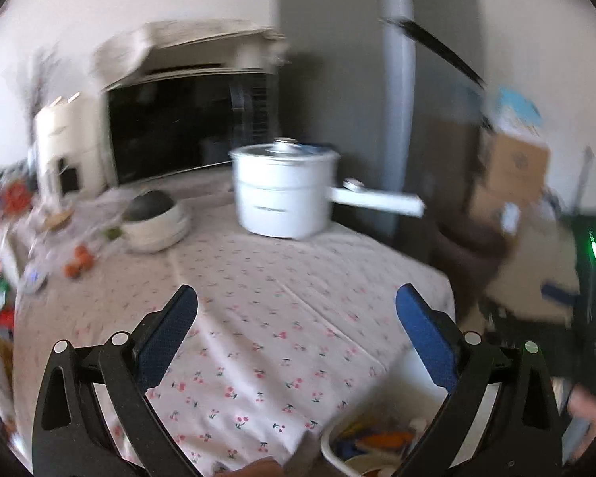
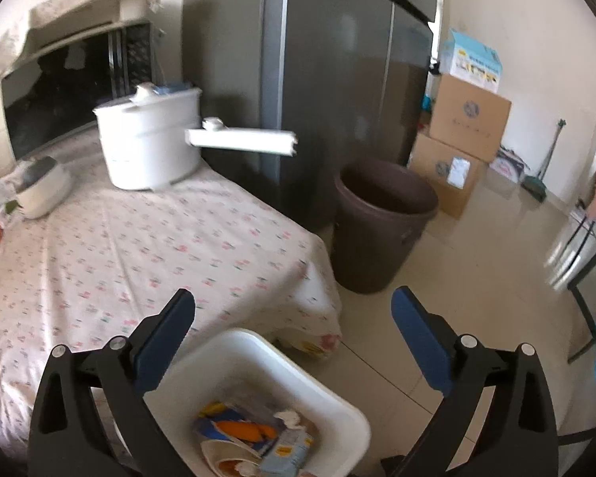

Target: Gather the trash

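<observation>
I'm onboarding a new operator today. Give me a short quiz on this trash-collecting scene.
1. True or false: the right gripper is shut on a wrapper.
2. What is in the white bin?
3. The brown bucket stands: A) on the table, B) on the floor beside the fridge, C) inside the white bin.

Key: 1. False, both grippers, left too, are open and empty. 2. Wrappers and paper trash. 3. B.
</observation>
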`<act>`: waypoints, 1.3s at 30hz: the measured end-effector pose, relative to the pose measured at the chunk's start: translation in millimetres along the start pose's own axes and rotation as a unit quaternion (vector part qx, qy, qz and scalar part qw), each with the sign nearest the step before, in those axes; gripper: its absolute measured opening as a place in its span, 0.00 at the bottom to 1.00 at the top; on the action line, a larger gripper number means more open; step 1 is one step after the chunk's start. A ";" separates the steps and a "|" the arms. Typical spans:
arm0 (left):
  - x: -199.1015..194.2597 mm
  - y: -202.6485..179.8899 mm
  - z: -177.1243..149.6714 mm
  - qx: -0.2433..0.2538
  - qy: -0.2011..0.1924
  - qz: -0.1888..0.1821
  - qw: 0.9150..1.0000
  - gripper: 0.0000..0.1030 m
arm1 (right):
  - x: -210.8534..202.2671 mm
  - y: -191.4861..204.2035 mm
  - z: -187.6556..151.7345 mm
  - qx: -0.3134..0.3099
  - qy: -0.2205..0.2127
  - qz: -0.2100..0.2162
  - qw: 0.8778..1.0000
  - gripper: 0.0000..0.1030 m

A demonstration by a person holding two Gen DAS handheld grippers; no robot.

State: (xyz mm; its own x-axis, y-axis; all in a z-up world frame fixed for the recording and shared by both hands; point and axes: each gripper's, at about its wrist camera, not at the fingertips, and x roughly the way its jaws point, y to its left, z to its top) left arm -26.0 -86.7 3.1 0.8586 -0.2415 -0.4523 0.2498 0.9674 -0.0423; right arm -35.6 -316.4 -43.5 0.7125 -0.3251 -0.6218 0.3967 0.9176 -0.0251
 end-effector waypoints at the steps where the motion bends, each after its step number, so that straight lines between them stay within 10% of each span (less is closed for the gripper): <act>1: -0.7 7.2 0.2 -0.019 0.003 0.008 1.000 0.93 | -3.6 3.8 -0.1 0.000 -0.004 0.004 1.000 0.93; 5: 3.9 34.1 -8.5 -0.078 0.029 0.039 0.996 0.93 | -14.5 21.2 -2.6 0.000 -0.008 0.024 1.000 0.93; 39: 6.3 57.1 -26.2 -0.072 0.085 0.091 0.990 0.93 | -30.3 68.2 -11.0 -0.040 -0.042 0.052 0.997 0.94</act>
State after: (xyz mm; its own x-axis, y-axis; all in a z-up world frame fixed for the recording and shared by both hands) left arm -18.0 -30.9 -25.5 0.7927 -0.0573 -0.6069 0.0212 0.9976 -0.0664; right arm -36.5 -241.5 -35.0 0.7953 -0.2416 -0.5560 0.2727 0.9617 -0.0278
